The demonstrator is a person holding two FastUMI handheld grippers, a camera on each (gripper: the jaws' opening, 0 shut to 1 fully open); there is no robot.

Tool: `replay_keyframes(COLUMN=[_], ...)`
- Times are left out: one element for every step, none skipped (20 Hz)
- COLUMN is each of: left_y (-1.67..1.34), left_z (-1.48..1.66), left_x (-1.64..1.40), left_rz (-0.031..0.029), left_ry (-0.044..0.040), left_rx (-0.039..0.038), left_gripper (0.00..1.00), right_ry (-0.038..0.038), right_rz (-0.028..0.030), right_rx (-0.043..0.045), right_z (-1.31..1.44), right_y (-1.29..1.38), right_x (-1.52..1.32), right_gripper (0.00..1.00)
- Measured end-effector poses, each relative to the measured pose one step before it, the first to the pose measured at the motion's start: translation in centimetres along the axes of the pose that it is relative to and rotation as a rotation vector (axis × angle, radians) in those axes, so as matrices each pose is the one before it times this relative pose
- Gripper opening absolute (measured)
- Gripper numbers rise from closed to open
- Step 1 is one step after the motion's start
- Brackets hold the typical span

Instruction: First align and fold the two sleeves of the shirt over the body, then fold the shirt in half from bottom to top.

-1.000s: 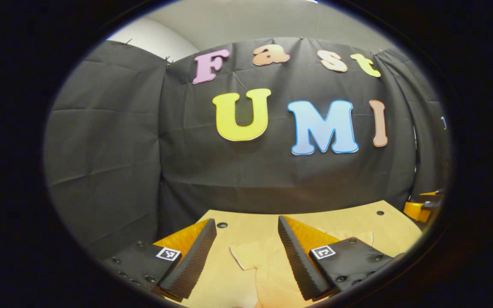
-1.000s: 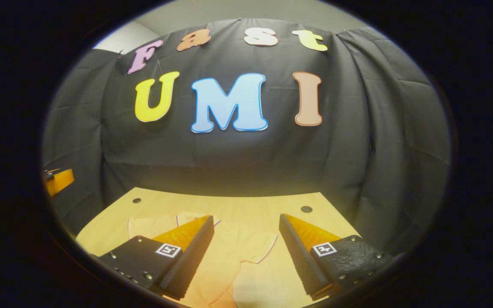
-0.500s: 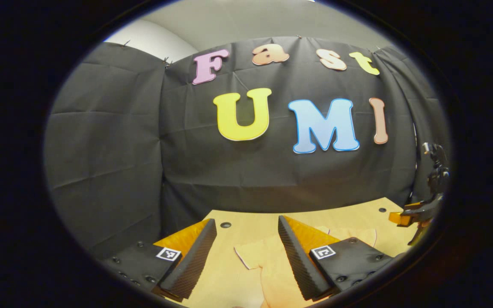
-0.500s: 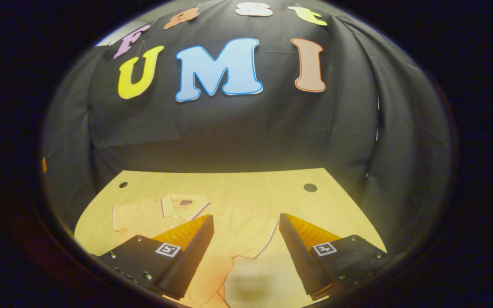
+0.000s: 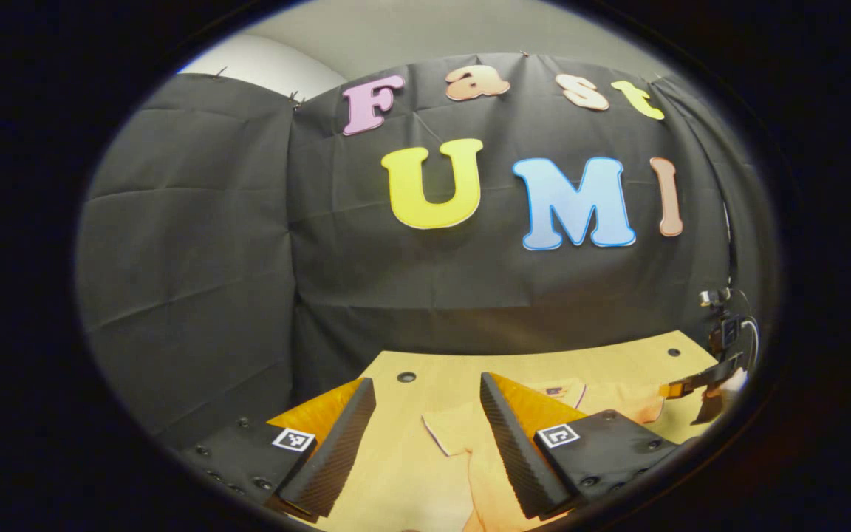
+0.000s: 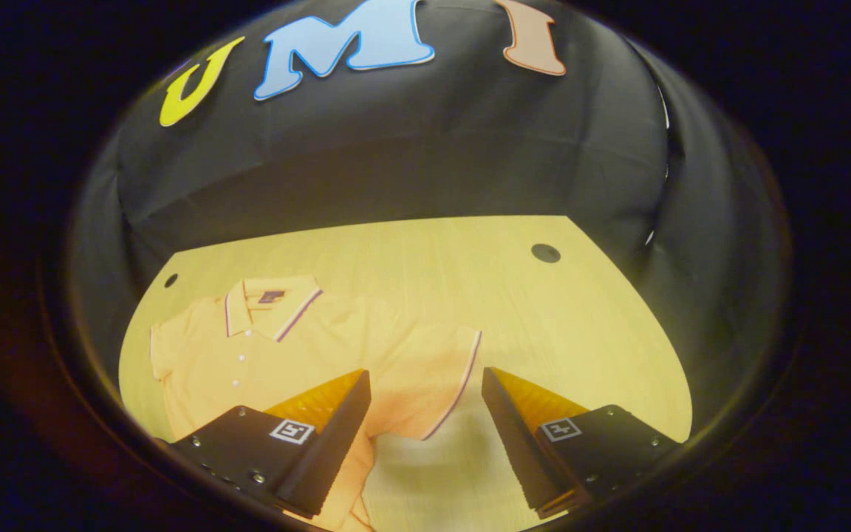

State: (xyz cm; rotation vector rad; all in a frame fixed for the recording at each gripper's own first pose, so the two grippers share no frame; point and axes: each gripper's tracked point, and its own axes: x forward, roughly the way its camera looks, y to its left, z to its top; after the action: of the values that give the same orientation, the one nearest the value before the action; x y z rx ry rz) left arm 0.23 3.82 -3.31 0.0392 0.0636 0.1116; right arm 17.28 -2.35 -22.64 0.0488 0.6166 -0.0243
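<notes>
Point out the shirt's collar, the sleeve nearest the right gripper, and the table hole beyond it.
collar point(image 6: 270, 307): right gripper view, on the striped fold.
sleeve point(image 6: 429, 377): right gripper view, mid-cloth near the striped cuff.
table hole point(image 6: 545, 253): right gripper view, on its dark centre.

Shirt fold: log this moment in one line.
shirt flat on table, unfolded | right gripper open over sleeve | left gripper open
</notes>
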Motion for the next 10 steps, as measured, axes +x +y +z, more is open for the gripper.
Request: replay_keyframes(left_y=[0.152,0.11,0.135,0.142,0.057,0.051,0.154,0.113,0.064,0.045], left_z=[-0.237,-0.112,0.006,-0.4,-0.081,-0.107,-0.1,-0.14,-0.124,-0.044], left_x=[0.076,0.161,0.091,0.091,0.108,0.166,0.174,0.191,0.156,0.191], left_rz=[0.00474,0.00274,0.00219,0.00249,0.00315,0.00192,0.00165,0.00016,0.00165,0.00115], left_ry=[0.00701,0.00581,0.00478,0.00515,0.00593,0.00604,0.00452,0.00485,0.0051,0.00331], left_rx=[-0.00104,-0.00022,0.00121,0.00325,0.004,0.00268,0.00026,0.00044,0.00172,0.00277], left_gripper=[0.94,0.94,0.94,0.94,0.94,0.94,0.94,0.94,0.95,0.95], right_ry=[0.0208,0.02263,0.02193,0.01998,0.01521,0.01251,0.01431,0.01193,0.01072,0.01008], right_rz=[-0.0079,-0.00803,-0.00348,-0.00623,-0.00558,-0.00499,-0.00368,-0.00298,-0.00404,-0.00085], right_rx=[-0.00027,-0.00194,-0.00286,-0.00135,0.00036,0.00197,0.00384,0.00621,0.00697,0.0057], right_z=[-0.418,-0.56,-0.501,-0.511,-0.335,-0.271,-0.249,-0.36,-0.175,-0.389], right_y=[-0.132,-0.106,-0.046,-0.066,-0.084,-0.02,-0.097,0.012,-0.079,0.006], right_x=[0.72,0.779,0.744,0.73,0.523,0.546,0.392,0.44,0.313,0.399], right_gripper=[0.95,0.95,0.95,0.92,0.86,0.86,0.86,0.86,0.86,0.86])
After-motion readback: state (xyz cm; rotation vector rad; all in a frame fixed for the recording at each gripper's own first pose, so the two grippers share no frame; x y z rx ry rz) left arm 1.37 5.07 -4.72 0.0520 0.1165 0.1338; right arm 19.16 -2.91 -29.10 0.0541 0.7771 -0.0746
